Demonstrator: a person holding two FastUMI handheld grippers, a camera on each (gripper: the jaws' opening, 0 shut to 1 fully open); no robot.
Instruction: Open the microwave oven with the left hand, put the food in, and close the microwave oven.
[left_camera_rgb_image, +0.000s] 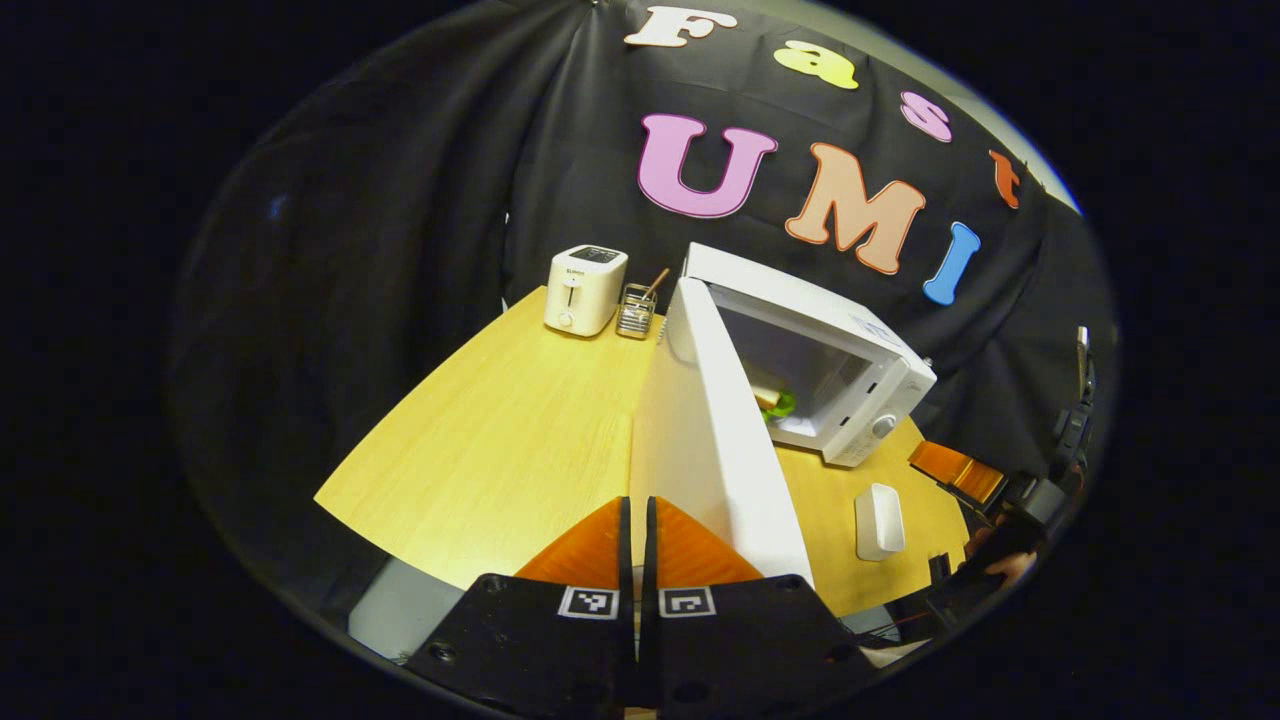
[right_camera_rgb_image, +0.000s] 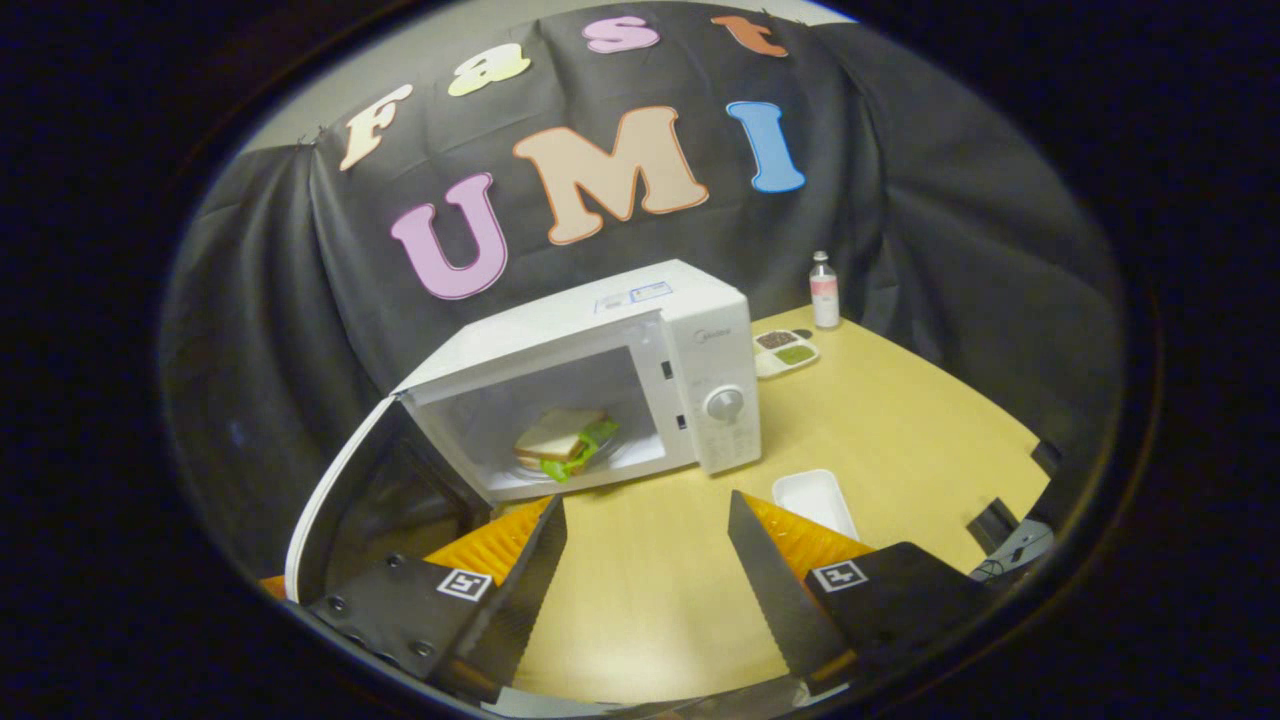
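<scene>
The white microwave (right_camera_rgb_image: 700, 330) stands on the wooden table with its door (right_camera_rgb_image: 335, 500) swung wide open to the left. A sandwich with green filling (right_camera_rgb_image: 562, 440) lies inside the cavity. My right gripper (right_camera_rgb_image: 645, 505) is open and holds nothing, a short way in front of the cavity. In the left gripper view the door (left_camera_rgb_image: 710, 440) stands edge-on just ahead, and the sandwich (left_camera_rgb_image: 775, 402) peeks out behind it. My left gripper (left_camera_rgb_image: 638, 502) is shut with nothing between its fingers, close to the door's outer face near its free edge.
A white toaster (left_camera_rgb_image: 585, 290) and a wire utensil holder (left_camera_rgb_image: 637, 311) stand at the table's back left. An empty white tray (right_camera_rgb_image: 815, 498) lies in front of the microwave's control panel. A small sauce dish (right_camera_rgb_image: 786, 351) and a bottle (right_camera_rgb_image: 824, 290) sit to its right.
</scene>
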